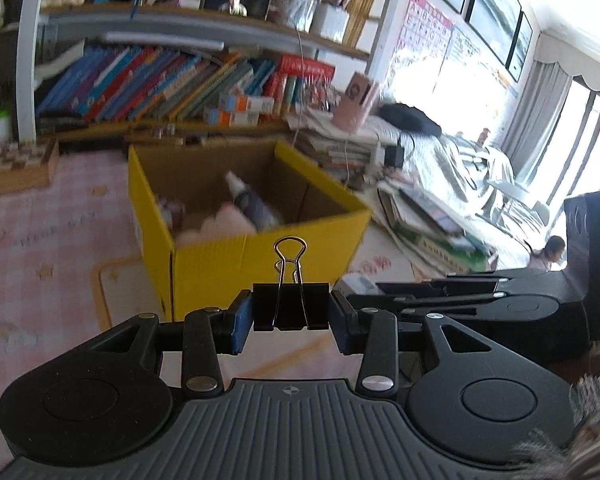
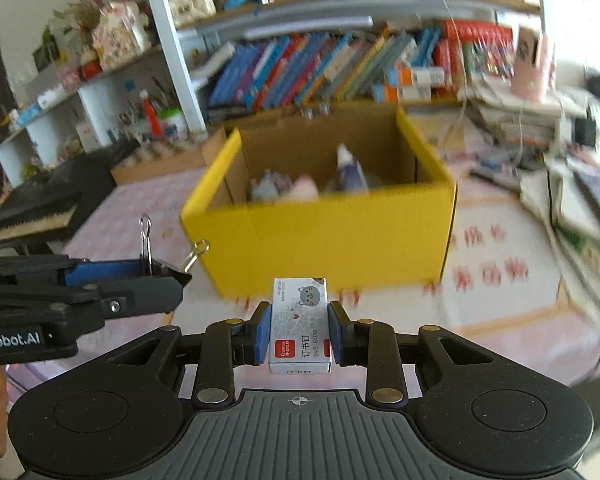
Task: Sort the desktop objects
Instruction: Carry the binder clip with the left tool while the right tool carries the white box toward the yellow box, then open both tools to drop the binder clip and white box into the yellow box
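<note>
My left gripper [image 1: 290, 314] is shut on a black binder clip [image 1: 290, 306] whose wire handles stand upright. The same gripper [image 2: 168, 274] and clip [image 2: 146, 256] show at the left of the right wrist view. My right gripper [image 2: 299, 330] is shut on a small white staple box [image 2: 300, 324] with a cat drawing and a red label. Ahead of both stands an open yellow cardboard box [image 1: 260, 256] [image 2: 324, 236] on the pink checked tablecloth. Inside it lie a dark bottle [image 1: 252, 202] [image 2: 350, 172] and some pink and pale items. Both grippers hover short of the box's near wall.
A bookshelf with leaning books [image 1: 160, 84] [image 2: 320, 68] runs behind the box. Stacks of papers and magazines [image 1: 420, 208] [image 2: 560, 152] crowd the right side. A pink pen holder [image 1: 356, 104] stands on the paper stack. A wooden tray [image 1: 16, 168] sits at far left.
</note>
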Motion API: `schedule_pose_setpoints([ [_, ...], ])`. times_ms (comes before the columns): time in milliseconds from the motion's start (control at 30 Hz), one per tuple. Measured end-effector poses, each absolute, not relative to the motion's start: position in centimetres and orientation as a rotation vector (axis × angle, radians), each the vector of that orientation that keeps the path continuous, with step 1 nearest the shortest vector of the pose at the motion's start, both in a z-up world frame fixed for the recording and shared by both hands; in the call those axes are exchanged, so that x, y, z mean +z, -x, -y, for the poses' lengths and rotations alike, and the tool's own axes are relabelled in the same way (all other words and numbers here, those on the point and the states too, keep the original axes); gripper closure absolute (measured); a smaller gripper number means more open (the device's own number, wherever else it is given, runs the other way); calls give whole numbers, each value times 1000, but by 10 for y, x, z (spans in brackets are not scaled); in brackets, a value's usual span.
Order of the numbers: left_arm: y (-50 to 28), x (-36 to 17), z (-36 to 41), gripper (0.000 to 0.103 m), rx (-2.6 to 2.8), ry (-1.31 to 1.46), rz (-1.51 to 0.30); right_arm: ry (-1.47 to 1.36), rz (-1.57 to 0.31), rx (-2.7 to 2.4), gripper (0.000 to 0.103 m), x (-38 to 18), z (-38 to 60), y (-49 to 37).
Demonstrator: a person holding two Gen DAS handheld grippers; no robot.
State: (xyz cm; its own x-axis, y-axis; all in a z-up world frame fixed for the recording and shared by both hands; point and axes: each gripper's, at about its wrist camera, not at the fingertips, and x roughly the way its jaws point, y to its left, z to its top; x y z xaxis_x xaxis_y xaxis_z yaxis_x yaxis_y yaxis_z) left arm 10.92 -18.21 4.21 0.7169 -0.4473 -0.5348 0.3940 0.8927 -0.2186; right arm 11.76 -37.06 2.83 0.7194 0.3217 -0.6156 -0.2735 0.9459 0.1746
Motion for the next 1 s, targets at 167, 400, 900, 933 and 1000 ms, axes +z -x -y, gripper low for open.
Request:
schedule_pose_setpoints([
  [167, -130, 59, 192, 65, -437, 76, -546, -54, -604, 361, 74, 50, 379, -150],
  [400, -185, 66, 200, 65, -376, 18, -505, 15, -557, 406, 74, 60, 374, -208],
  [900, -286, 13, 218, 65, -328, -169, -697, 158, -745, 497, 74, 20, 326, -315],
  [933, -293, 10, 219, 65, -315, -170, -713, 167, -762, 503, 74, 17, 322, -322],
  [1000, -304, 5, 222, 65, -301, -173, -742, 172, -803, 505, 74, 10, 315, -335],
])
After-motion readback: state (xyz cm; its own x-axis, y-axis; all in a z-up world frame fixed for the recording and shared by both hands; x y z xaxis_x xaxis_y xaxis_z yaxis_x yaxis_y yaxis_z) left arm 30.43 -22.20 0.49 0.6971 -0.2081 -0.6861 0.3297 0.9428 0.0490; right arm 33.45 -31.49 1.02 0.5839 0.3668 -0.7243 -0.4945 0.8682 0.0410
